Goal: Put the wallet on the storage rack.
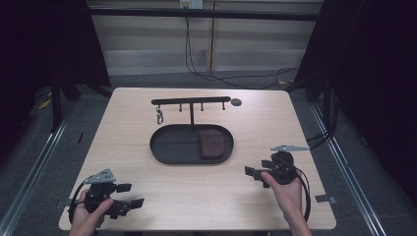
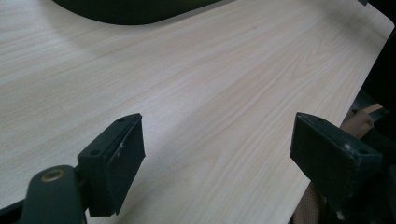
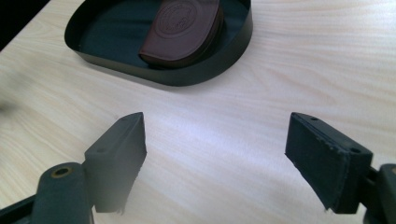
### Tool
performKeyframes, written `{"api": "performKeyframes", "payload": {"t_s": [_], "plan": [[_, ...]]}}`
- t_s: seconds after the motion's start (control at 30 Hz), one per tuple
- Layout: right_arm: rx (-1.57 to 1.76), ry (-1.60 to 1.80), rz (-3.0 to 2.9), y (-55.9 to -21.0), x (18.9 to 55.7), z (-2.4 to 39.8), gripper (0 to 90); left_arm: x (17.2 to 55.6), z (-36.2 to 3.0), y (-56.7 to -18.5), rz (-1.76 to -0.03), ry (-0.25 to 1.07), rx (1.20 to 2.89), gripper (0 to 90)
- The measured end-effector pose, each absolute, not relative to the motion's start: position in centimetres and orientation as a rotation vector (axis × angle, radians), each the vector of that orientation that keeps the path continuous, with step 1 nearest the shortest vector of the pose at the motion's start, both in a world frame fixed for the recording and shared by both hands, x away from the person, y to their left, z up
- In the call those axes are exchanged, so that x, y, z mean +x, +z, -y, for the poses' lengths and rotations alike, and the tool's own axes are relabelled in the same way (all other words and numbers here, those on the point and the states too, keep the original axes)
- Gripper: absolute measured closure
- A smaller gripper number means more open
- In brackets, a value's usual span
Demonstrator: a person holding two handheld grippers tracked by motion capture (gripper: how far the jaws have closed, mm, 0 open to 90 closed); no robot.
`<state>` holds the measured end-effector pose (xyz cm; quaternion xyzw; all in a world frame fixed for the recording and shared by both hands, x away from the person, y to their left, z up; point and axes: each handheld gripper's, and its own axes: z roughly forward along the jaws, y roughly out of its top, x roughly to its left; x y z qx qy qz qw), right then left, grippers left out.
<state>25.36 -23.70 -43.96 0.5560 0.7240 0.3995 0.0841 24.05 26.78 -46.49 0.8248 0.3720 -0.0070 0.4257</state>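
while tools gape | brown rounded pouch [image 3: 183, 29] | flat in black tray [image 3: 205, 70]

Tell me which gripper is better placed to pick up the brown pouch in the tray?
Probably the right gripper. The brown pouch lies in the right end of the black tray, nearer that side, and the right gripper view faces it with open jaws. The left gripper points at bare table.
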Motion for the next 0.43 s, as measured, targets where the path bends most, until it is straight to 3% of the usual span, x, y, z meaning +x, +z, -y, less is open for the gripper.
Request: {"api": "performKeyframes", "payload": {"t_s": [0.43], "plan": [[1.632,1.154,-2.113,-46.2,22.1,25.3,19.4,24.1,-26.7,-46.6,-0.926,-0.023,2.069,17.6]]}}
